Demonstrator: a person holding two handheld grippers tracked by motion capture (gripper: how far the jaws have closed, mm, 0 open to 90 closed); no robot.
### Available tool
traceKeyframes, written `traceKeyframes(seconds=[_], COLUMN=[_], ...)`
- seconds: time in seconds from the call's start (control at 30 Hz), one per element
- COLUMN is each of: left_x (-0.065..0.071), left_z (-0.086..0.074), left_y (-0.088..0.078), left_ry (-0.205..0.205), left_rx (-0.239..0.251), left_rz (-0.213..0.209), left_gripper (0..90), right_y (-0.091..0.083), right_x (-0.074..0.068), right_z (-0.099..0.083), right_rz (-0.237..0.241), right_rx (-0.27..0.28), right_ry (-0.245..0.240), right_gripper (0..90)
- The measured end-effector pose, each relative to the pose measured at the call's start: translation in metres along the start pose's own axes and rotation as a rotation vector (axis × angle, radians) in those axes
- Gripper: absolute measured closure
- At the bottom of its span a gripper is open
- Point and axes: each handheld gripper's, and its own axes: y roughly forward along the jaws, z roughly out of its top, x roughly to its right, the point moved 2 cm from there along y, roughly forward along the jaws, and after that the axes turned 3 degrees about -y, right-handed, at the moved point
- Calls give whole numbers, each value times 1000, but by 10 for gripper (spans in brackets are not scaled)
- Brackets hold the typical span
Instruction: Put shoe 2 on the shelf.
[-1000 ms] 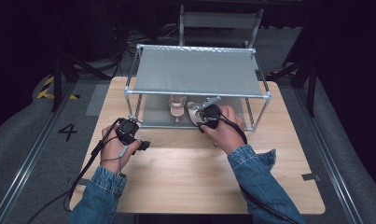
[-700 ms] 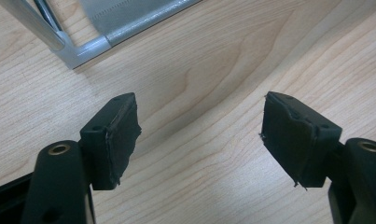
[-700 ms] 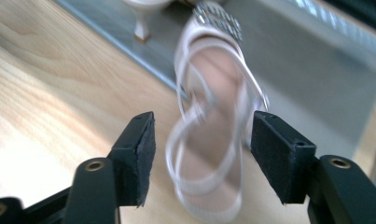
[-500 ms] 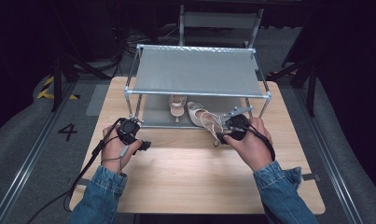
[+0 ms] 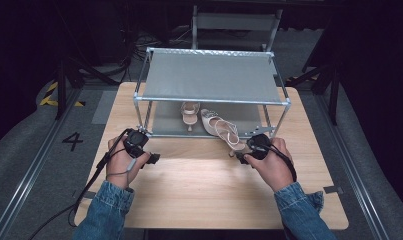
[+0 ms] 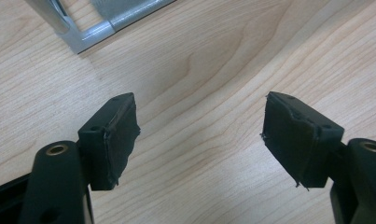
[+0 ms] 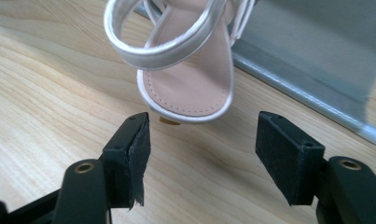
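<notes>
A pale strappy heeled sandal (image 5: 220,129) lies slanted across the front edge of the rack's lower shelf (image 5: 164,122), its heel end out over the wooden table. In the right gripper view the sandal's (image 7: 190,84) heel end sits just beyond the jaw tips. My right gripper (image 5: 243,157) (image 7: 203,135) is open. Its jaws have just been opening, and nothing is between the pads. A second matching sandal (image 5: 189,112) stands on the lower shelf to the left. My left gripper (image 5: 151,159) (image 6: 199,126) is open over bare wood near the rack's front left foot (image 6: 90,35).
The metal rack (image 5: 211,75) with its grey top shelf covers the far half of the table (image 5: 204,200). Its posts stand at the front corners. Cables trail from both grippers toward the near edge. A dark floor and rails surround the table.
The right gripper drew the sandal out from under the rack toward the front right, then let go and backed off a little. The left hand stayed put.
</notes>
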Motion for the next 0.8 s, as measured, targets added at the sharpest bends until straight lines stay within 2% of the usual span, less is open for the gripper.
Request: traceKeyframes(seconds=[0.07,0.17,0.27,0.33,0.37,0.53,0.63,0.7,0.8], left_x=[-1,-1,-2,-1,-1,0,0,0,0], left_z=[-2,-3,-4,-5,-5,-6,-6,-5,-4], left_y=[1,1,0,0,0,0,1,1,2], left_ry=[2,2,5,4,4,-2,9,10,19], left_rx=[-8,-12,-10,-12,-12,-11,-5,-6,-10], left_rz=[-1,0,1,0,0,-1,-7,-11,-8], left_gripper=[270,270,270,269,269,269,269,269,269], right_y=[14,27,40,46,46,44,41,38,35], right_x=[0,-1,-4,-5,-5,-7,-8,-10,-14], right_z=[0,-2,-6,-9,-9,-6,-3,1,8], right_rz=[19,39,57,50,50,42,62,59,57], right_rx=[9,21,44,50,50,89,126,147,134], right_ry=[-9,9,24,20,20,21,50,49,43], right_gripper=[367,390,430,483,483,626,687,734,770])
